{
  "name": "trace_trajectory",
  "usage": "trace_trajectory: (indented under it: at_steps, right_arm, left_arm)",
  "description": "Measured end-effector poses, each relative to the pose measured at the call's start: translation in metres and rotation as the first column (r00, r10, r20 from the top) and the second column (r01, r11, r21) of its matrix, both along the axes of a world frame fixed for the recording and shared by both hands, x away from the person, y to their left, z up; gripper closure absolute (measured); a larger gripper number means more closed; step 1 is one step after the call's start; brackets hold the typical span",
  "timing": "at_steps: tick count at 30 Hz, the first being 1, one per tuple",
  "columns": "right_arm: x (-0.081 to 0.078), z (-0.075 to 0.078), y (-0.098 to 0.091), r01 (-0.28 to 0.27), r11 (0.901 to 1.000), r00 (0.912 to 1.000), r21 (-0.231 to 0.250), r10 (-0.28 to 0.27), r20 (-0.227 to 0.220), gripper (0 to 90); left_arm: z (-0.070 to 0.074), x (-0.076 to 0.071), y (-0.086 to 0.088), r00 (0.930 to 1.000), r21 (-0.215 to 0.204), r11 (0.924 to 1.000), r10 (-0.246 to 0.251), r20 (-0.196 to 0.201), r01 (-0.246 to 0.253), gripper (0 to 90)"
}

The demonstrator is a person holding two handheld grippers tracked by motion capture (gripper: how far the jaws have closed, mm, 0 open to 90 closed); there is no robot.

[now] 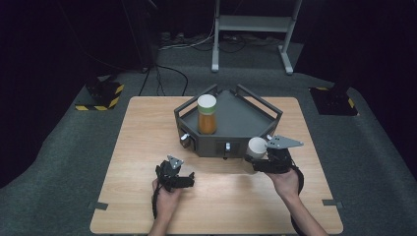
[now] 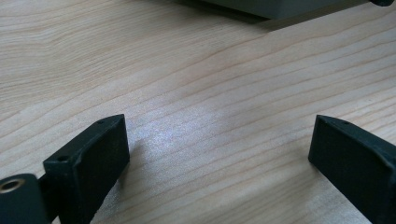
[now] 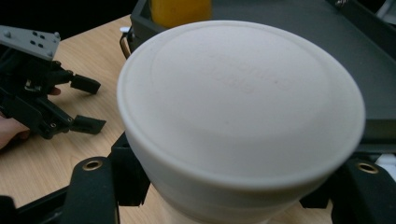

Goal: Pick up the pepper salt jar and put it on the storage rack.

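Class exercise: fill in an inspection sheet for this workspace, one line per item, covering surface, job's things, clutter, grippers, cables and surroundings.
Surface: light wooden table, bare grain under the left gripper.
Job's things: white-lidded container held near the front of the dark grey tray; an orange bottle with white cap stands upright in the tray.
Clutter: nothing seen on the table.
Grippers: left gripper open, holding nothing; right gripper shut on the white-lidded container.
Cables: cables on the floor beyond the table.
Surroundings: grey carpet, a white stand, yellow-black striped bases, dark background.
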State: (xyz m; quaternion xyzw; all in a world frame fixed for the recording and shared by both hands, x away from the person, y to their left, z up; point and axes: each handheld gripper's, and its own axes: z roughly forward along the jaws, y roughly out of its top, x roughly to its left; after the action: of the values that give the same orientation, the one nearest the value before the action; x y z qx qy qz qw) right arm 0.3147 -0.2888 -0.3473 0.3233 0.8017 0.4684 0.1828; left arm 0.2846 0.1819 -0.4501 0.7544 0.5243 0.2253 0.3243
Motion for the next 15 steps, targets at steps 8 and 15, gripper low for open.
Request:
trace_trajectory:
  at_steps: [8,15]
  right_arm:
    - [0.006,0.019,-0.003,-0.005,0.9998,0.9999,0.019,0.004,0.012,34.5]
    - [0.011,0.036,-0.005,-0.001,0.9993,0.9998,0.037,0.001,0.019,34.5]
  left_arm:
    - [0.0,0.0,0.0,1.0,0.0,1.0,0.0,0.0,0.0,5.2]
    - [0.0,0.0,0.0,1.0,-0.001,1.0,0.0,0.0,0.0,5.2]
